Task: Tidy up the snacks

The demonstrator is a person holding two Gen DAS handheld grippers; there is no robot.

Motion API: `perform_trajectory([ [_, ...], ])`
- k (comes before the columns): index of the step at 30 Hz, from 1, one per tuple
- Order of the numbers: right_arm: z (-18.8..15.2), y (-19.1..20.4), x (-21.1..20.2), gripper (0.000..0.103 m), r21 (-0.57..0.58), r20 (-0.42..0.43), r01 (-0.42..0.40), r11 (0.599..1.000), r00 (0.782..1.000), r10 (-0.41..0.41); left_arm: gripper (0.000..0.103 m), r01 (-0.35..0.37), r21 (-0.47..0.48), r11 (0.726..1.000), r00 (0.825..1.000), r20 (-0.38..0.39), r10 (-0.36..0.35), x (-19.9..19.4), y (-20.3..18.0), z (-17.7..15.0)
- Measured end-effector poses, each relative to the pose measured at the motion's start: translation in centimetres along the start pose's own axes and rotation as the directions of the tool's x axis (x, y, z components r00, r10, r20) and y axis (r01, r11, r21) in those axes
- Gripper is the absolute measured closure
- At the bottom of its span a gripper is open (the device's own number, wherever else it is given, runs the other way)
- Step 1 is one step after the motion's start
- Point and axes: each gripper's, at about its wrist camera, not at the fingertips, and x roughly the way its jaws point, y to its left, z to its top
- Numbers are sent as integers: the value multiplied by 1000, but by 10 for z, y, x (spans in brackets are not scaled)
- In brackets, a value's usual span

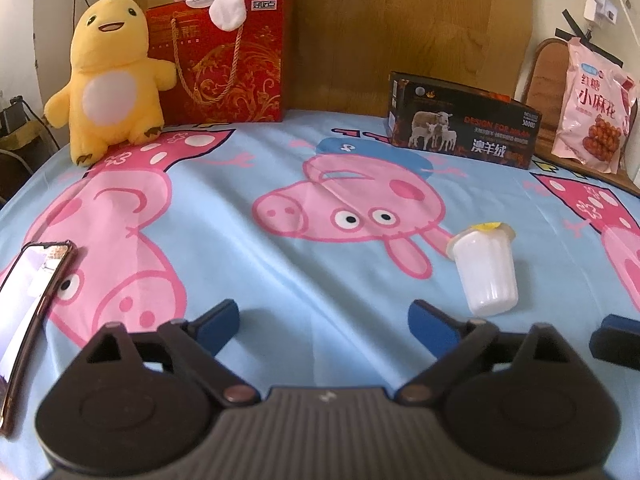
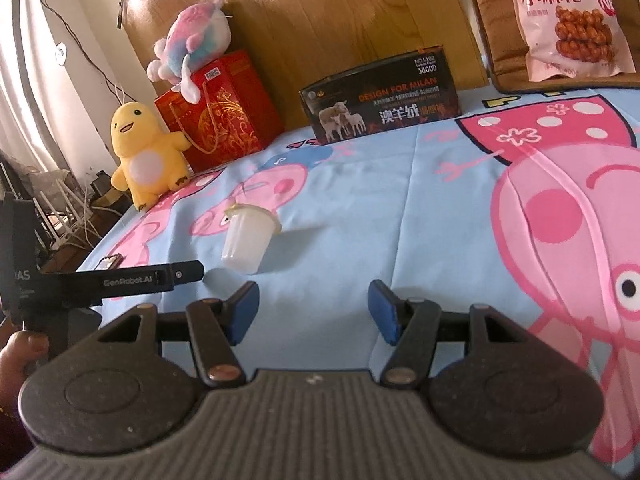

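Note:
A small white jelly cup [image 1: 486, 272] with a yellow-edged lid stands tilted on the blue cartoon-pig sheet [image 1: 320, 272]. It is just beyond and to the right of my left gripper [image 1: 326, 326], which is open with only bare sheet between its blue pads. In the right wrist view the same cup [image 2: 248, 240] is ahead and to the left of my right gripper [image 2: 314, 310], also open and holding nothing. A pink bag of fried dough twists [image 1: 592, 104] [image 2: 568, 20] leans on a brown chair back at the far right.
A black box with sheep pictures [image 1: 464, 128] [image 2: 384, 100] stands against the wooden headboard. A red gift box [image 1: 224, 64] and a yellow plush toy [image 1: 108, 80] sit at the far left. A phone [image 1: 28, 312] lies near the left edge. A hand [image 2: 20, 356] grips the left tool.

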Motion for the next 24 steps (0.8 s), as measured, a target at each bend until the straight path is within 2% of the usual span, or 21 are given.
perform_trajectory([
  [4,0,0,1,39,2,2,-2,1000,1000,2,1,10,-3,1000,1000,-2,-10,1,-1,0],
  [13,0,0,2,33,-6,2,-17,1000,1000,17,0,8,-1,1000,1000,0,-8,2,-1,-1],
  [17,0,2,3,26,-14,1,-29,999,1000,29,0,6,12,1000,1000,-2,-6,3,-2,-2],
  [24,-1,2,2,25,-16,3,-33,999,999,33,0,0,38,999,1000,0,0,2,-5,-4],
])
